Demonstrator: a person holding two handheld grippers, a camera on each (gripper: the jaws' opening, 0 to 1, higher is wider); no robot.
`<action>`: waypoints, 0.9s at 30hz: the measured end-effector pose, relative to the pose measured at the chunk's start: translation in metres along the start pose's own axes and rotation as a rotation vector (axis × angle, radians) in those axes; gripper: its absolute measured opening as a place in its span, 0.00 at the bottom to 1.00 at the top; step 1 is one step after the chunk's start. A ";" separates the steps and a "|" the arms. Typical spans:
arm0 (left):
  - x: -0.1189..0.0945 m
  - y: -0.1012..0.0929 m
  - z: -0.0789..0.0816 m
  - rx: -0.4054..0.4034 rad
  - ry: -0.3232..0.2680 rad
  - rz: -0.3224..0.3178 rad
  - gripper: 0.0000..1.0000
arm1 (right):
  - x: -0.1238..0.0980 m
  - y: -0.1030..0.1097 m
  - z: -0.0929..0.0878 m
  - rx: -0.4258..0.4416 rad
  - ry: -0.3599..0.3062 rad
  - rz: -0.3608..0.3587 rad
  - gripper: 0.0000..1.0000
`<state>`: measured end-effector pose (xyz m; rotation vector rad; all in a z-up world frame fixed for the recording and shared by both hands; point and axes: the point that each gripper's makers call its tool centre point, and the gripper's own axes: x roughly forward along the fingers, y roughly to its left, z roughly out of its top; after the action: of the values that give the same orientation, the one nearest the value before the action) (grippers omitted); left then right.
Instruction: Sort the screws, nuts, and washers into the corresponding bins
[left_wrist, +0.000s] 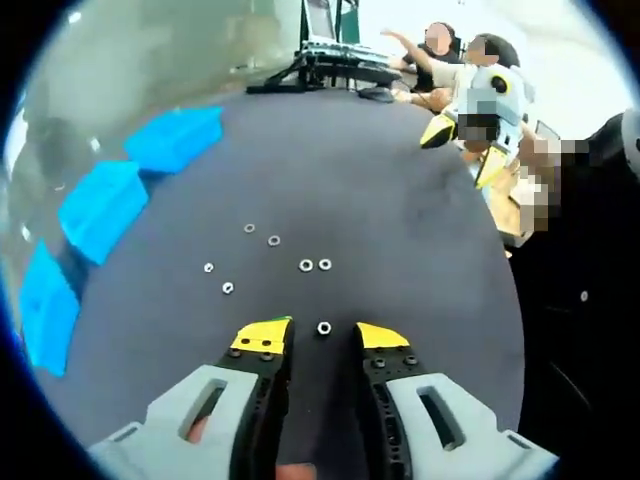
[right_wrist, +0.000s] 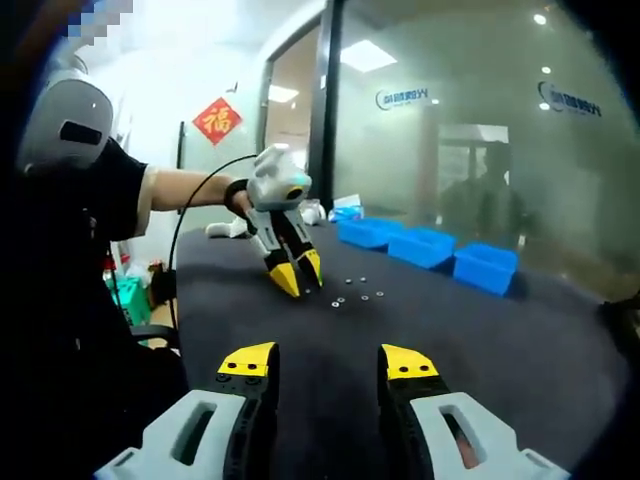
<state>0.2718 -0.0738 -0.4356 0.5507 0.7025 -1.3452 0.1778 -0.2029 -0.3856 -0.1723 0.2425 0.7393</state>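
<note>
Left gripper view: the left gripper (left_wrist: 323, 338) reaches forward with its yellow-tipped jaws spread apart, gripping nothing. A single small silver nut (left_wrist: 324, 327) lies on the dark table (left_wrist: 400, 200) right in the gap between the tips; whether a tip touches it cannot be told. Ahead of it, more small ring-shaped silver parts (left_wrist: 306, 265) are scattered loosely, each apart from its neighbours except one pair lying just beside each other. Whether these are nuts or washers cannot be told at this size. Around the scatter the dark surface is bare and open. Three blue bins (left_wrist: 101, 205) stand in a curved row at the table's left edge, well apart from the parts. At the far edge sits a laptop on a stand (left_wrist: 322, 30), and people (left_wrist: 440, 60) sit at the far right corner.

Right gripper view: the right gripper (right_wrist: 327, 362) hovers low above the near part of the table with jaws set wide and nothing between them. A broad stretch of bare surface lies ahead of it. Beyond, the left gripper points steeply down, held by a person's hand (right_wrist: 236, 195), its tips just beside the scatter. The bins line the far right side before a glass wall (right_wrist: 470, 120).
</note>
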 end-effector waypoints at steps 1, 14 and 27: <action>0.000 0.000 0.000 0.001 0.001 0.001 0.21 | 0.000 0.000 0.000 0.000 0.000 -0.001 0.36; 0.000 0.001 -0.001 -0.018 -0.011 0.010 0.16 | -0.002 0.001 0.000 0.000 0.001 -0.003 0.36; 0.001 -0.002 -0.001 -0.031 -0.009 0.017 0.06 | -0.003 0.004 -0.001 -0.003 0.003 -0.003 0.36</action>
<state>0.2698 -0.0738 -0.4371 0.5248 0.7084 -1.3183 0.1730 -0.2024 -0.3861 -0.1762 0.2441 0.7363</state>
